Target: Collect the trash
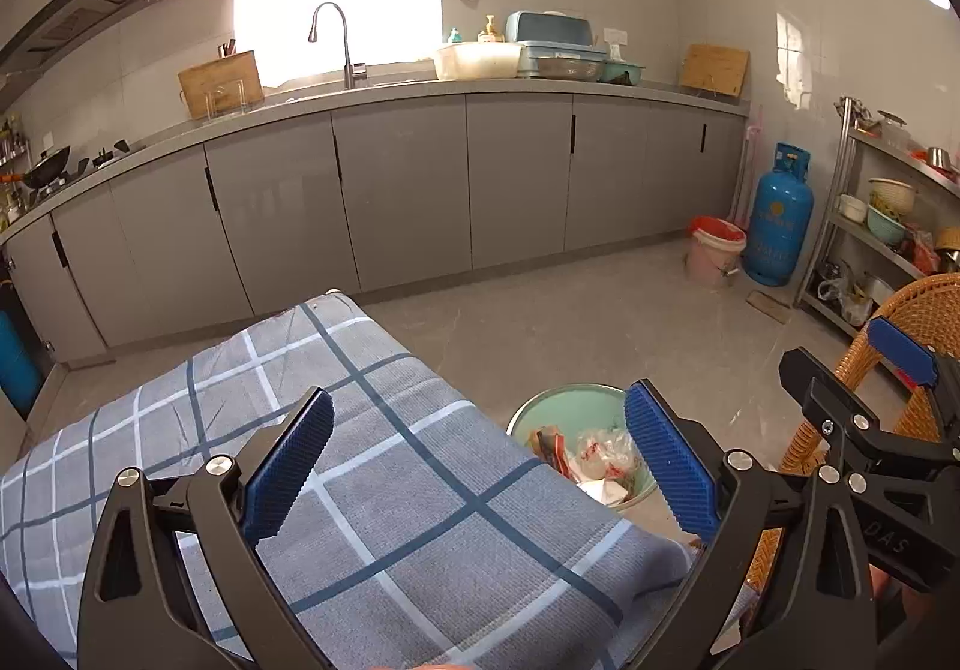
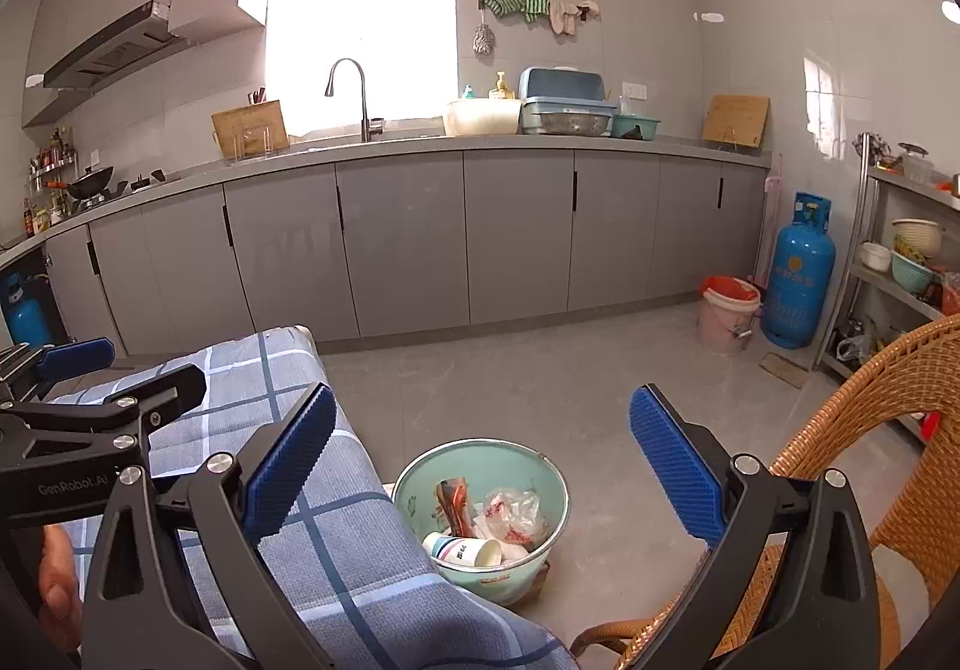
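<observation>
A pale green bin point(image 2: 543, 469) stands on the floor beside the table. It holds a paper cup point(image 2: 465, 549), a clear plastic wrapper point(image 2: 510, 511) and an orange packet point(image 2: 454, 502). In the left wrist view the bin point(image 1: 558, 400) shows partly behind the table's edge. My right gripper point(image 2: 483, 460) hangs open above the bin with nothing between its blue pads. My left gripper point(image 1: 477, 457) is open too, empty, over the table's corner. Each gripper appears in the other's view: the right gripper point(image 1: 852, 370) and the left gripper point(image 2: 114, 370).
A table with a blue-grey checked cloth point(image 1: 360, 460) fills the lower left. A wicker chair point(image 2: 870, 430) stands at the right. Grey cabinets point(image 2: 420, 238) line the far wall. A blue gas cylinder point(image 2: 801, 274), a pink bucket point(image 2: 726, 316) and a metal shelf point(image 2: 900, 274) are at the far right.
</observation>
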Available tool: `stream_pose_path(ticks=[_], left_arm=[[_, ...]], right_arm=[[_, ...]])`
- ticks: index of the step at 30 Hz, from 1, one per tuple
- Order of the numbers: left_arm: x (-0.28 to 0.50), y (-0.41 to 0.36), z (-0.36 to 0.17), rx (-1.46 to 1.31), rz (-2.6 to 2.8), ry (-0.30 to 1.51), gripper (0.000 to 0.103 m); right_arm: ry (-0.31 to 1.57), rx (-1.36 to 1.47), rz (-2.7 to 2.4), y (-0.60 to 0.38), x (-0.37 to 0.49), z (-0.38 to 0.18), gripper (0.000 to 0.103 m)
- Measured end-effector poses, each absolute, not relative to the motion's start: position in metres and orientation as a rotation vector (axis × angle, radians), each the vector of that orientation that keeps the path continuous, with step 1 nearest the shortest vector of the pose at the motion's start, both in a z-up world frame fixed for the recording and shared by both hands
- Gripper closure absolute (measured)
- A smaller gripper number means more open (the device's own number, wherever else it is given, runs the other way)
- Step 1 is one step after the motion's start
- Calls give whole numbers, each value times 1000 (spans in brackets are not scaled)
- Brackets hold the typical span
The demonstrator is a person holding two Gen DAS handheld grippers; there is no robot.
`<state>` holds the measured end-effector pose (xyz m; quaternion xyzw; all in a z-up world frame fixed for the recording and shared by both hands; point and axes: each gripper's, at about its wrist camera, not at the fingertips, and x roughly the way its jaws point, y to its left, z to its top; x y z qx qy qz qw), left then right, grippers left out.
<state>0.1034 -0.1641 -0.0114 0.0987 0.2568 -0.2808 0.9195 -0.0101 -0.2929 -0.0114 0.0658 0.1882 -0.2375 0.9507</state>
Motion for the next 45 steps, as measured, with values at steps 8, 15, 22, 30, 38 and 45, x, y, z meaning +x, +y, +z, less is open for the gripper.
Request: stream_pose_path(ticks=[8, 15, 22, 30, 38, 45], left_arm=[[93, -161, -4, 201, -566, 507, 7], [91, -158, -2, 198, -562, 504, 7], [93, -158, -3, 201, -561, 510, 7], [96, -159, -4, 203, -563, 515, 7], [96, -159, -5, 204, -566, 515, 6], [96, -158, -6, 202, -565, 521, 4]], right_arm=[[362, 133, -482, -290, -19, -5, 5], [352, 136, -484, -294, -24, -5, 5], [352, 134, -484, -293, -25, -5, 5], [355, 137, -482, -295, -25, -4, 5], [350, 137, -481, -295, -24, -3, 5], [350, 137, -484, -295, -25, -3, 5]])
